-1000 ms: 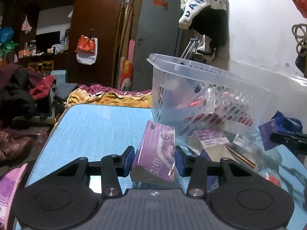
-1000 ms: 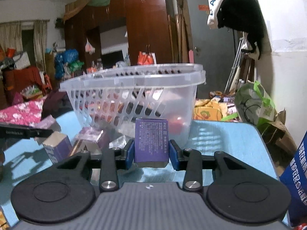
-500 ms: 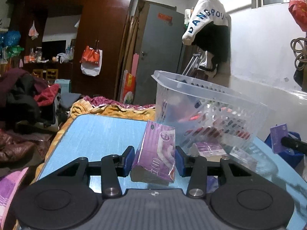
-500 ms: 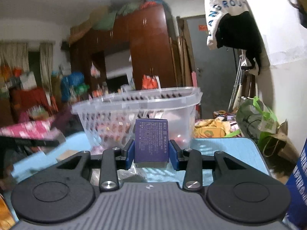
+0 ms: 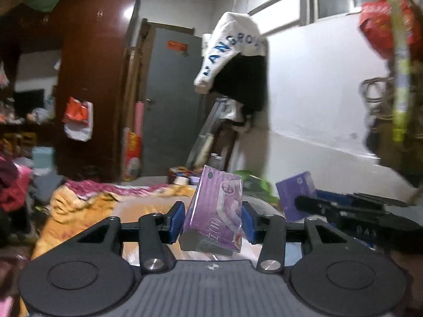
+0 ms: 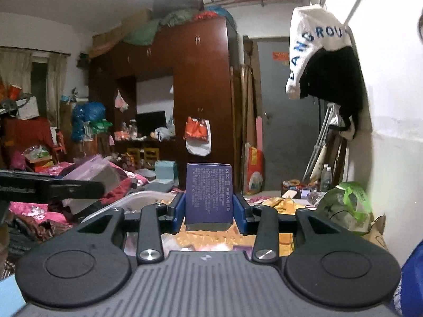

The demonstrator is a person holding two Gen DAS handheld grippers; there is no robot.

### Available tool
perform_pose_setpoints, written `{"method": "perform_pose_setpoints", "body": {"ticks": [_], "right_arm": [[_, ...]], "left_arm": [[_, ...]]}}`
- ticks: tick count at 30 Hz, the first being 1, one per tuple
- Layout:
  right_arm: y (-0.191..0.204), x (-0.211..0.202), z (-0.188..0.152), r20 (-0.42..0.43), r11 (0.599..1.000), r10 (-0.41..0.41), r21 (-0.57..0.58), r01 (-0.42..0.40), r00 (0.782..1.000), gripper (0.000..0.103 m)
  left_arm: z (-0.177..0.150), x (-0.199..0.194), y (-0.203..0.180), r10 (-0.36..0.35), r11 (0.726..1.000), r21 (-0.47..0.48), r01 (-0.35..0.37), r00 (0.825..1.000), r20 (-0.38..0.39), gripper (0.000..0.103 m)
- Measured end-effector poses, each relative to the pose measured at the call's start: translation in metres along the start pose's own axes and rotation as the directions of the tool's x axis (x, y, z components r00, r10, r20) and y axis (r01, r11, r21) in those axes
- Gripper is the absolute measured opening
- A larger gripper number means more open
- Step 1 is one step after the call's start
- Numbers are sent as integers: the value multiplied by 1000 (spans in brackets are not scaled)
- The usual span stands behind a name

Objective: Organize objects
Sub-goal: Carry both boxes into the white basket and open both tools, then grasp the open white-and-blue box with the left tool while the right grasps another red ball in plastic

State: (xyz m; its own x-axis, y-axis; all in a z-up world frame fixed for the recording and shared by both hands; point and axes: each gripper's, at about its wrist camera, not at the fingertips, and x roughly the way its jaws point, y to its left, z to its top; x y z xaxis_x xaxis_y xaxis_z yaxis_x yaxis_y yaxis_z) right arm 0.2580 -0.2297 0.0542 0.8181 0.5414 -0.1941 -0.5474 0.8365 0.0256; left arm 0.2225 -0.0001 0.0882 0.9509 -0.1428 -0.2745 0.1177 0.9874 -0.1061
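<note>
Both grippers raised above basket rim (image 6: 127, 198); left gripper (image 5: 212, 218) clamps purple pack (image 5: 214, 211), right gripper (image 6: 208, 206) clamps blue box (image 6: 208, 192).

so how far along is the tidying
Mid-carry. The left gripper holds a purple tissue pack in the air; the right gripper holds a dark blue box. Only the clear basket's rim shows beneath, so neither is dropped in yet. What remains on the table is out of view.

Purple tissue pack (image 5: 215, 211), showing white lettering under glossy film. Dark violet box (image 6: 208, 194), carrying fine pale print. Wardrobe (image 6: 201, 92), showing reddish-brown. Hanging garment (image 6: 320, 60), displaying white and black with blue letters.
</note>
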Motion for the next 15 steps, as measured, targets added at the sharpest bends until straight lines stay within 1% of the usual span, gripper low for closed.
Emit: {"method": "perform_pose_setpoints", "body": {"ticks": [1,2,3,4,5,6,7,8,9,11,12,15], "right_arm": [[-1,12,1,-11,1000,-2,-17,2,1000,56],[-2,20,-2,-25,1000,-21,-24,20,999,66],[-4,27,-6,-32,999,-45,-21,44,998,85],[-7,29,-11,-37,999,-46,-17,45,998,89],[-11,27,-15,-47,1000,-28,-1,28,999,89],[-15,18,-22,-40,1000,-8,28,9,999,90],[-18,6,-29,-23,998,10,57,-8,1000,98],[-19,-6,-37,-12,996,23,82,-22,1000,103],[-18,-18,-49,-14,994,40,100,-38,999,103],[-13,-34,-67,-61,990,90,110,-83,994,103],[-8,-42,-82,-76,987,118,115,-109,990,103],[11,-56,-122,-148,979,176,125,-158,973,103]], "left_arm": [[0,13,-2,32,999,29,-31,999,-14,79],[-1,27,-5,75,996,50,-72,996,-42,92],[-5,39,-4,111,993,58,-107,991,-77,88],[-9,46,-2,119,992,59,-113,987,-106,86],[-13,47,0,108,993,57,-101,986,-126,85],[-17,41,2,81,996,54,-74,989,-126,85],[-23,29,5,50,998,49,-46,994,-97,85],[-29,15,7,31,998,51,-28,997,-73,86],[-38,-1,10,14,999,53,-11,998,-58,89],[-59,-22,14,-6,999,34,7,998,-56,93],[-74,-31,16,-12,1000,24,14,998,-68,93],[-115,-43,18,-2,1000,17,4,993,-116,93]]}}
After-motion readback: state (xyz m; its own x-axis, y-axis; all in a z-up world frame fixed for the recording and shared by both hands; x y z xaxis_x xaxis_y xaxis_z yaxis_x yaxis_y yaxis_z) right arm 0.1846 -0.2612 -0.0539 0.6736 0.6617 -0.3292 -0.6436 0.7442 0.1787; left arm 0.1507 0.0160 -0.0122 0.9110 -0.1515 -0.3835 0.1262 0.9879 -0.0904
